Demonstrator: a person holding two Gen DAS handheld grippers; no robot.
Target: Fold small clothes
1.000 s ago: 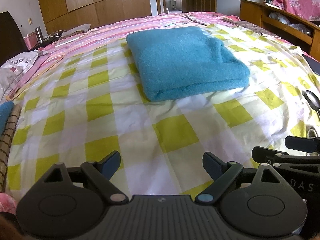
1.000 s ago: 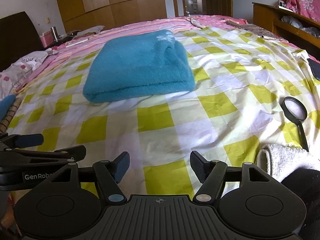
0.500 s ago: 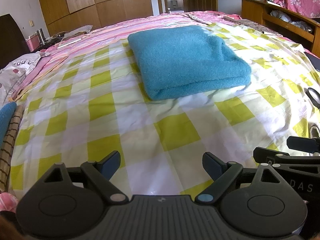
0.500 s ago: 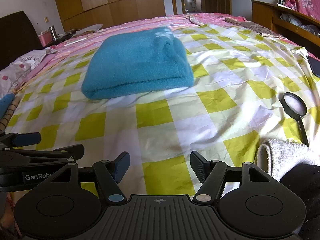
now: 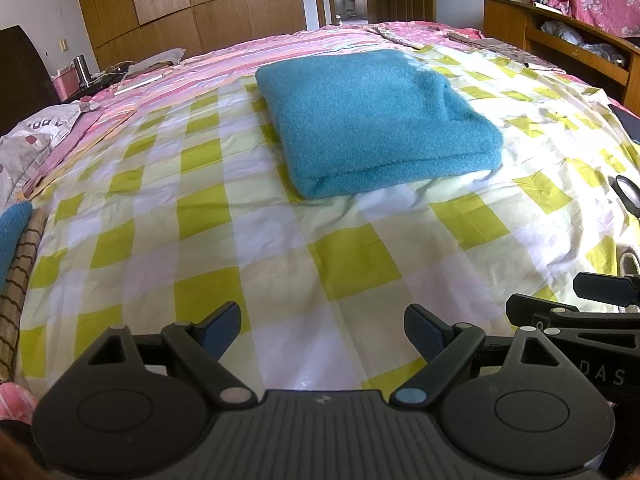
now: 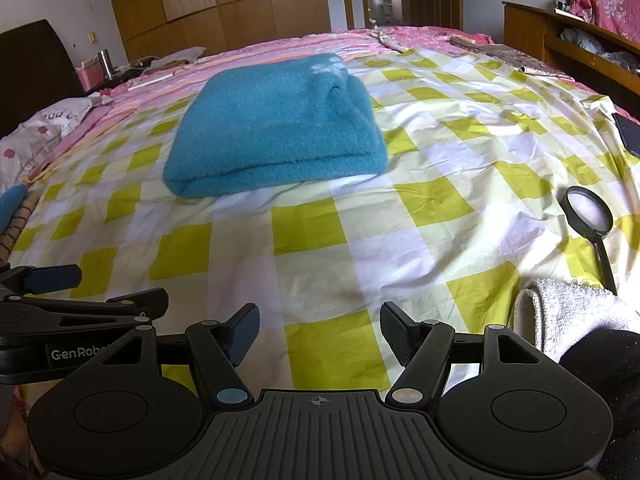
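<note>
A fluffy teal garment [image 5: 372,120] lies folded into a thick rectangle in the middle of the bed, on the yellow-and-white checked sheet [image 5: 248,248]. The right wrist view shows the same teal garment [image 6: 276,128] with a pale paw print near its far edge. My left gripper [image 5: 322,330] hovers well short of it, open, with only sheet between its fingers. Beside it, my right gripper [image 6: 318,330] is also open and holds nothing. Each gripper shows at the edge of the other's view.
A magnifying glass [image 6: 588,220] and a folded white towel [image 6: 560,316] lie on the sheet at the right. A teal cloth and a striped brown cloth [image 5: 16,272] sit at the left edge. Pillows, a wardrobe and wooden shelves [image 5: 560,36] surround the bed.
</note>
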